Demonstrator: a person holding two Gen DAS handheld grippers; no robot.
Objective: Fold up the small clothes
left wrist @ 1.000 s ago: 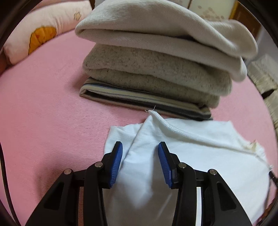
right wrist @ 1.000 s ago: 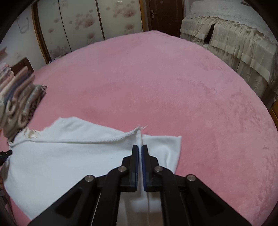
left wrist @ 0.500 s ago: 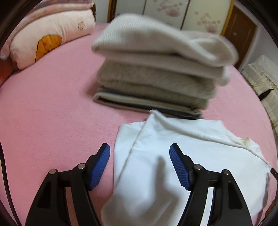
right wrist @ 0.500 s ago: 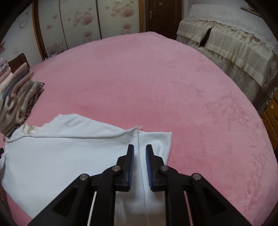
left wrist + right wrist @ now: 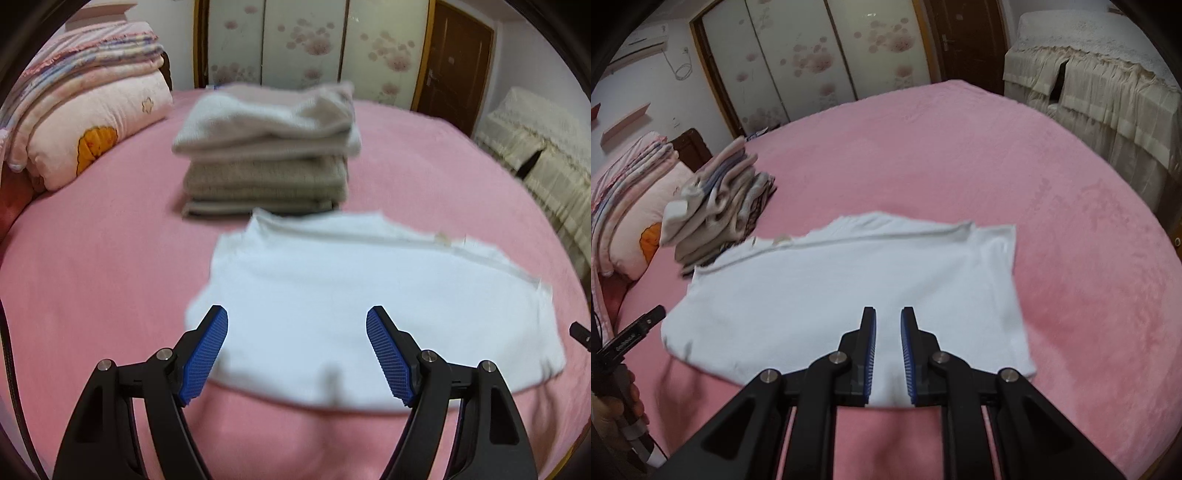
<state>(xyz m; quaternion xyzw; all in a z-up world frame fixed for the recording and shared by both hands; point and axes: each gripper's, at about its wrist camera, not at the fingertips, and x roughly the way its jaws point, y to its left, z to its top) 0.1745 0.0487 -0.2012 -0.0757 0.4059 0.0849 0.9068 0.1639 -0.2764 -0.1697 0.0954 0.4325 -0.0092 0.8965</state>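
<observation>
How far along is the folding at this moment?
Done: a stack of folded clothes sits on the pink bed. In hand: nothing; the white garment lies part-folded, left gripper and right gripper open above it. Left: finishing folds, then stacking.

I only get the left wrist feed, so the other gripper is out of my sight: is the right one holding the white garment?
Observer: No. The right gripper has just been opening. Its jaws stand a little apart with nothing between them, above the garment near its front edge.
Operator: Does the garment's right side lie flat?
Observer: Yes, flat on the bed, with a crease near its far right corner.
</observation>
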